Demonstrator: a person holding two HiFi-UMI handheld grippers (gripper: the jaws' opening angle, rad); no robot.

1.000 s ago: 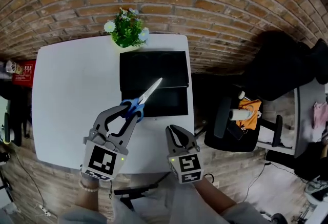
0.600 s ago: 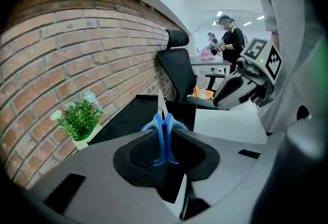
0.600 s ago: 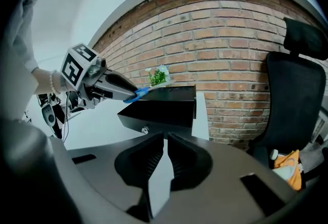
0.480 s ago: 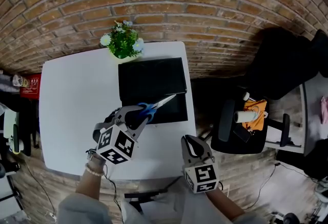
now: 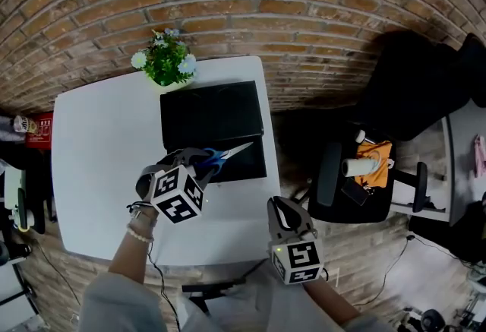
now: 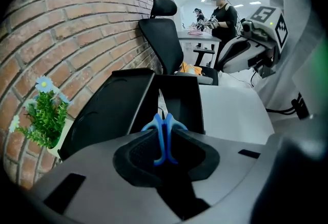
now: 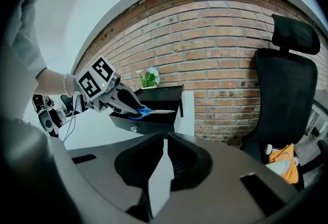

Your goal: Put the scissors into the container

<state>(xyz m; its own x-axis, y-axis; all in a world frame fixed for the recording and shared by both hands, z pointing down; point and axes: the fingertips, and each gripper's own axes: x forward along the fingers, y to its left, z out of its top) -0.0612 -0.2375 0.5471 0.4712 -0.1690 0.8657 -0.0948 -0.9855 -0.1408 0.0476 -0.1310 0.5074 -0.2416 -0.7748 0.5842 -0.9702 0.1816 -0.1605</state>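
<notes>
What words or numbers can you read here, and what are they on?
No words or numbers here can be read.
Red box: some print, too small and blurred to read.
Left cube and right cube: black-and-white square patterns only, no letters or numbers.

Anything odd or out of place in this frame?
Nothing stands out. The left gripper grips the scissors by their blue handles, blades pointing over the open black container. The right gripper is shut and empty. The potted plant stands upright by the brick wall.
</notes>
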